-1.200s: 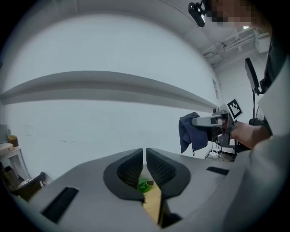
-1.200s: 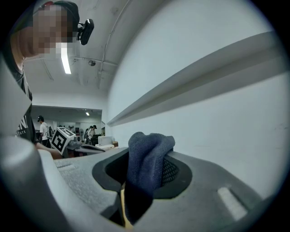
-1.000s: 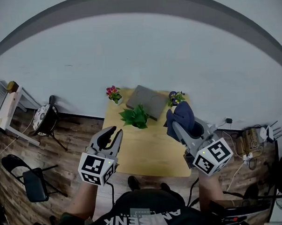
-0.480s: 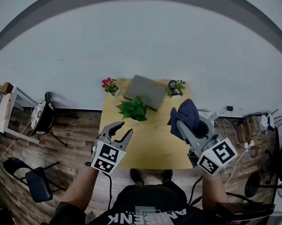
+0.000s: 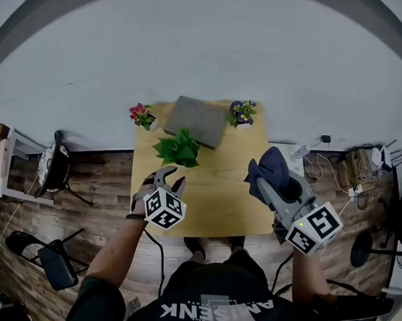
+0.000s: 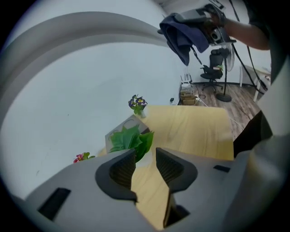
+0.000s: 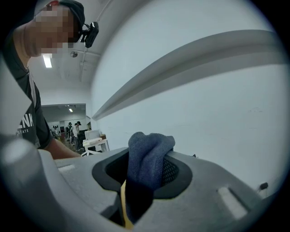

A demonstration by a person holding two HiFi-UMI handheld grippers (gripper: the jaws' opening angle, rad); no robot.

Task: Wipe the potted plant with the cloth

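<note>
A green leafy potted plant (image 5: 177,149) stands on the far left part of the wooden table (image 5: 219,205). In the left gripper view the plant (image 6: 131,139) shows just beyond the jaws. My left gripper (image 5: 170,181) hovers over the table's left side, a little short of the plant. Its jaws are opening and nothing lies between them (image 6: 145,155). My right gripper (image 5: 267,185) is shut on a dark blue cloth (image 5: 268,168), held above the table's right side. The cloth (image 7: 147,161) bunches between the pads and hangs down.
A grey flat slab (image 5: 196,121) lies at the back of the table. It sits between a red-flowered pot (image 5: 140,116) and a purple-flowered pot (image 5: 241,113). Chairs (image 5: 52,171) stand on the wooden floor at left. Cables and boxes (image 5: 351,183) lie at right.
My left gripper has dropped toward the table and rolled, with its jaws spreading wider. The right gripper has sunk a little with the cloth still in it.
</note>
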